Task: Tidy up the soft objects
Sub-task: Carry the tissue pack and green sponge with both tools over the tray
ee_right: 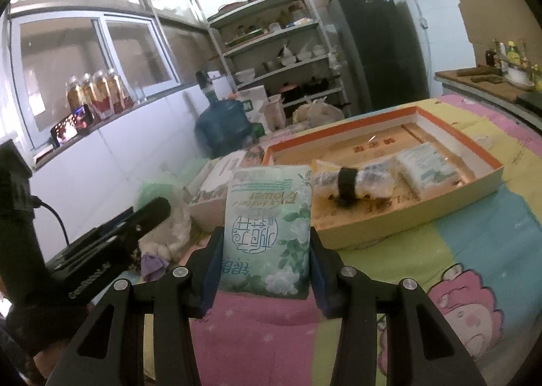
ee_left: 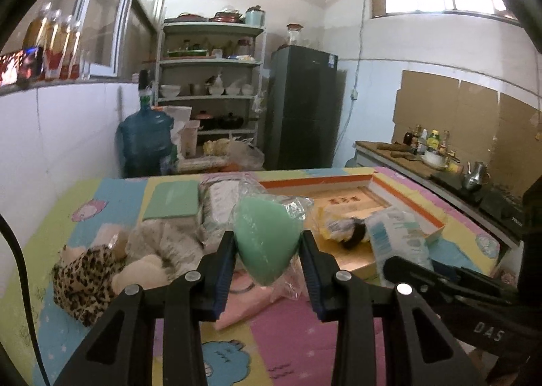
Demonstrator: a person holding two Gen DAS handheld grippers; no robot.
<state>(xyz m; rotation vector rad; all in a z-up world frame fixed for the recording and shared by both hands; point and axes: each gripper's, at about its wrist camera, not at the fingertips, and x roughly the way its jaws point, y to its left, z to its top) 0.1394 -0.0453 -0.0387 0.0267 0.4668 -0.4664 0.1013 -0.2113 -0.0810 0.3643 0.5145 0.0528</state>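
A matt green foam sponge (ee_left: 266,243) in crinkled clear plastic sits at 12 o'clock of a glossy printed tissue pack (ee_right: 267,230). Leopard-print cloth (ee_left: 84,281) lies at 9 o'clock. The cardboard box (ee_right: 406,216) looks smooth.

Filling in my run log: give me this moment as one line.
left hand-held gripper: shut on green sponge | right hand-held gripper: shut on tissue pack | tray: two packs inside

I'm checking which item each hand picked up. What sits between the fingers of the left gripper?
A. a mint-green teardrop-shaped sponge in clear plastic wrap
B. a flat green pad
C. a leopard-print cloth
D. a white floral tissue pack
A: in the left wrist view the mint-green teardrop-shaped sponge stands between the fingers of the left gripper, pads against both its sides.
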